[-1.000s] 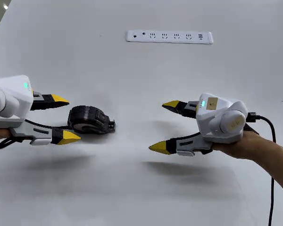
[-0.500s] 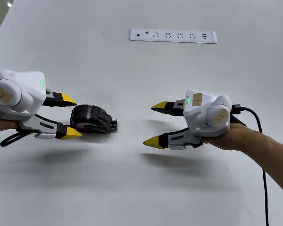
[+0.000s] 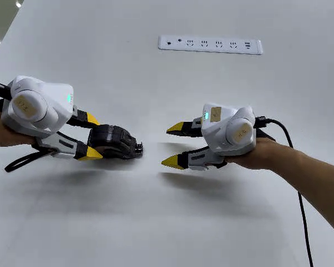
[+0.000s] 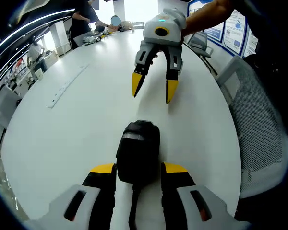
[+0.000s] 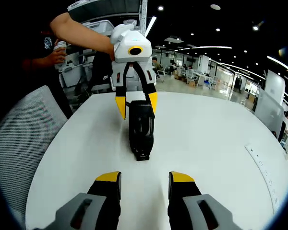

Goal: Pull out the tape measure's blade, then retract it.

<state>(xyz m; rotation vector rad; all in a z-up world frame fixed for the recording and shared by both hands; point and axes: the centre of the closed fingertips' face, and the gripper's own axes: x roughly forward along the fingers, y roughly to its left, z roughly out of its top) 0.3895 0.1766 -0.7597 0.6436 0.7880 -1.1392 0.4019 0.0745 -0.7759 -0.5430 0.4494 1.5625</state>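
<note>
The left gripper (image 3: 92, 136) straddles the black rounded plastic tape measure (image 3: 116, 142) toward the white bench's (image 3: 156, 222) left edge, clamped or not I cannot tell; the right gripper (image 3: 172, 146) faces it, jaws apart

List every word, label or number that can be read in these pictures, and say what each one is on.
No text reads clearly.
Round tan sticker on the left claw: print too small to read.
Tan stickers on the right claw: print too small to read.
Wall posters: blurred.
Power strip and tape measure: no legible marking.
</note>
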